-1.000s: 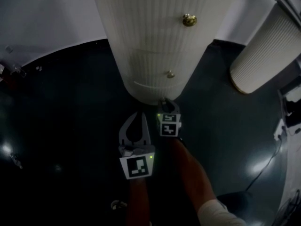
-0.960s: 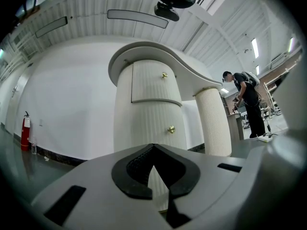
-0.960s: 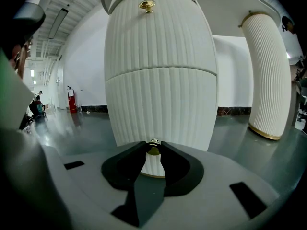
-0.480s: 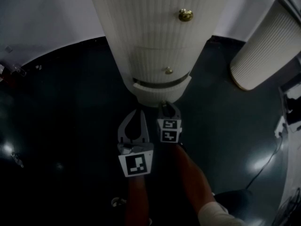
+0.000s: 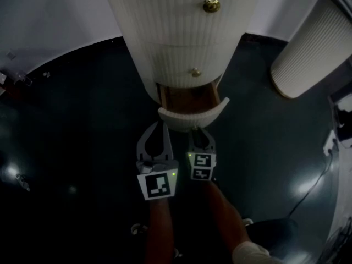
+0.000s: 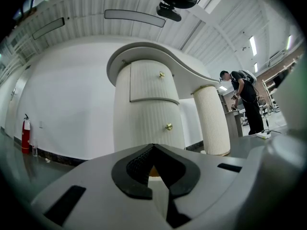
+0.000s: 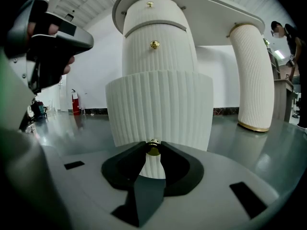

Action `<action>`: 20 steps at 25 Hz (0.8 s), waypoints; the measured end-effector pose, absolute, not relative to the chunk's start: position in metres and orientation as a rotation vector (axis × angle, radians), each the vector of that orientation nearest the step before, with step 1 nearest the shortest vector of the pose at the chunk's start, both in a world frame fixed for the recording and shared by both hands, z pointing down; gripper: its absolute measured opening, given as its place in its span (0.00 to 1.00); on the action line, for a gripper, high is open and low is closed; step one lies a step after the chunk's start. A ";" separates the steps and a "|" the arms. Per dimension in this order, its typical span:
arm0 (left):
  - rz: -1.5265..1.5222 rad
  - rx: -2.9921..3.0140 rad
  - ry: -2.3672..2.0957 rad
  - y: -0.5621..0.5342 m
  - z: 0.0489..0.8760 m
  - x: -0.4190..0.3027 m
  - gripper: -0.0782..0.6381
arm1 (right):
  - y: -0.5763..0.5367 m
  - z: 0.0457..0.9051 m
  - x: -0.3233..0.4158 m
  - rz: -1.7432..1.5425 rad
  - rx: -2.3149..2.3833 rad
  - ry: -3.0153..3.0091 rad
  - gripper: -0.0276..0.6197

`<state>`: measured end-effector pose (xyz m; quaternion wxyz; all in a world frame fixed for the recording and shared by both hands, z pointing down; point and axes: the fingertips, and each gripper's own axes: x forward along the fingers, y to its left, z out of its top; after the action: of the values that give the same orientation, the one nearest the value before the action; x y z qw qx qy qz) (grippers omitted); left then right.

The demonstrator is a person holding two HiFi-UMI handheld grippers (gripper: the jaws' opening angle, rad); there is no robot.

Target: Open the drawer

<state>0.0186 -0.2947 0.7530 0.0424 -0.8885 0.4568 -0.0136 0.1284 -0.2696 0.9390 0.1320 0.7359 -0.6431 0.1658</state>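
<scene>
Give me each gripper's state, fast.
Left gripper: closed, holding nothing.
Right gripper: closed on the brass knob of the drawer.

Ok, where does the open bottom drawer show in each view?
Head view: the bottom drawer is at lower centre, just above the right gripper.
Left gripper view: not made out; that gripper's own body covers the column's foot.
Right gripper view: its ribbed front fills the centre, its knob between the jaws.
Shared landmark: the middle brass knob.
</scene>
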 end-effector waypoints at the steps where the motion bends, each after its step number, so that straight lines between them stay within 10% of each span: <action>1: -0.040 -2.719 1.396 -0.294 0.753 0.019 0.11 | -0.264 0.939 0.127 0.478 2.139 -1.866 0.20; 20: -0.033 -2.728 1.408 -0.283 0.755 0.016 0.11 | -0.189 0.943 0.110 0.424 2.185 -1.853 0.20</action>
<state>0.0162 -0.2832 0.7548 0.0355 -0.8880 0.4584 -0.0108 0.1098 -0.1891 0.9431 0.1226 0.7488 -0.6349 0.1453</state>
